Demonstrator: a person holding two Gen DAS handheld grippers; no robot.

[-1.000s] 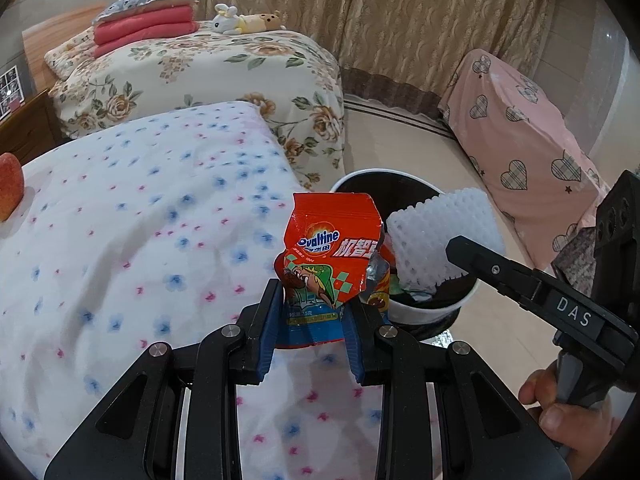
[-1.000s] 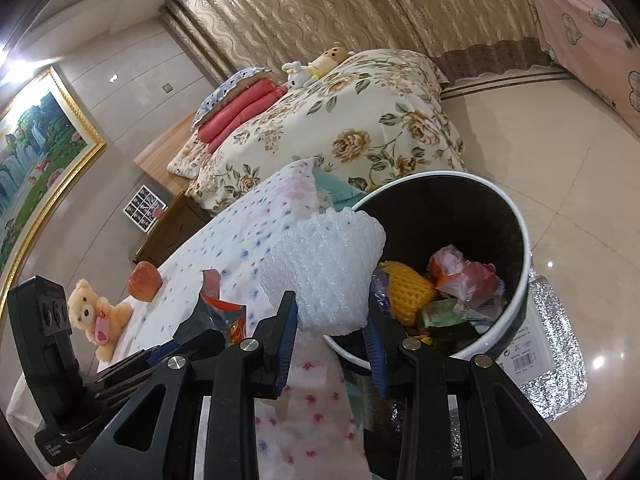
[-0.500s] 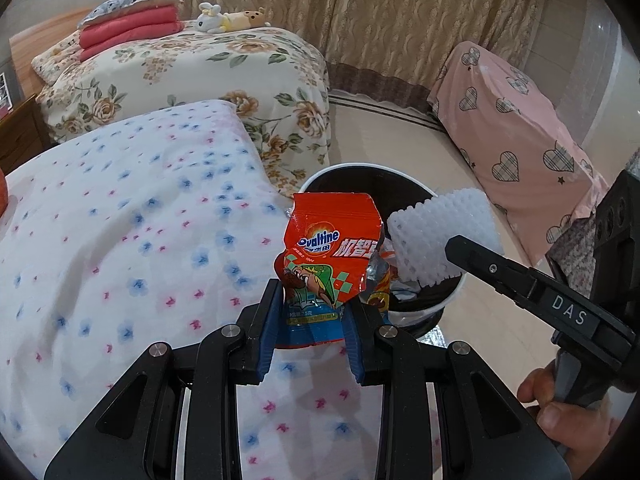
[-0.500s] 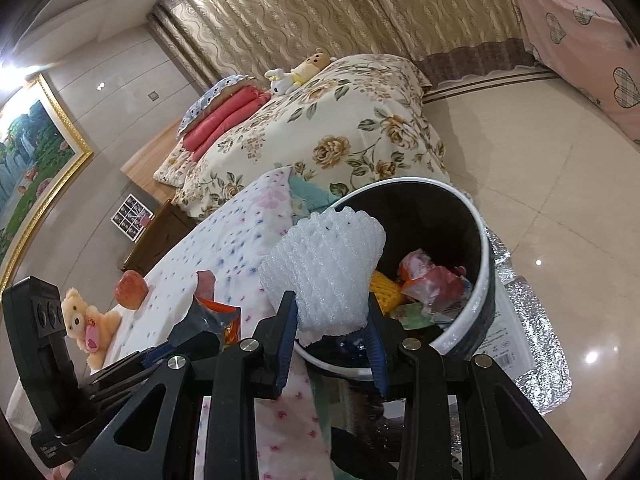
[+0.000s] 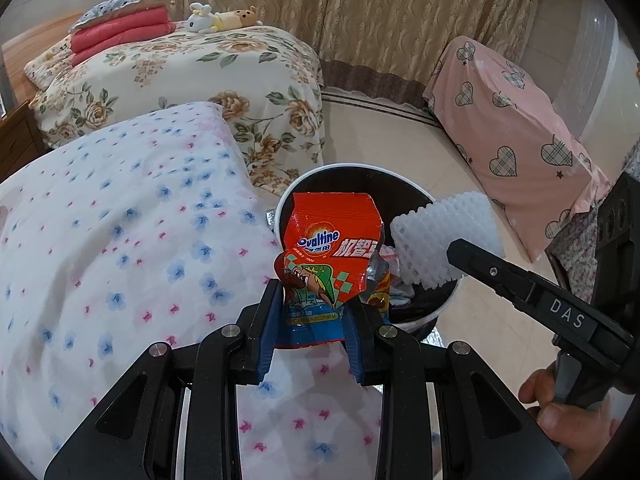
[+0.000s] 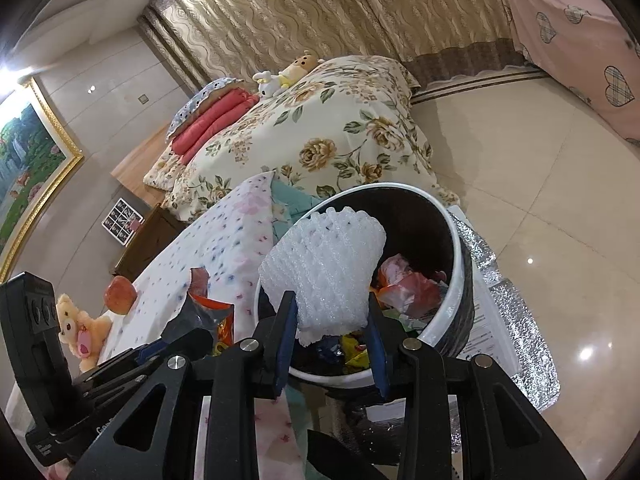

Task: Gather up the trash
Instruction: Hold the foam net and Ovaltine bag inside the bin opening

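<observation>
Over bin rim: red Ovaltine wrapper (image 5: 332,256) standing upright, lower end being clamped between blue pads of left gripper (image 5: 311,334). White foam net (image 6: 326,268) being gripped by right gripper (image 6: 331,338), hanging above open bin (image 6: 456,312). Bin sitting on tiled floor (image 6: 540,200), just beside dotted bedspread (image 5: 120,240), holding mixed litter. Apple (image 6: 120,290) and teddy bear (image 6: 82,326) lying on bedspread, well apart from bin.

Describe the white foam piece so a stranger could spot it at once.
Find the round bin on the floor beside the dotted bedspread. Over its opening, the right gripper clamps a white foam net sleeve. It alone is white and knobbly; the trash below is colourful.
</observation>
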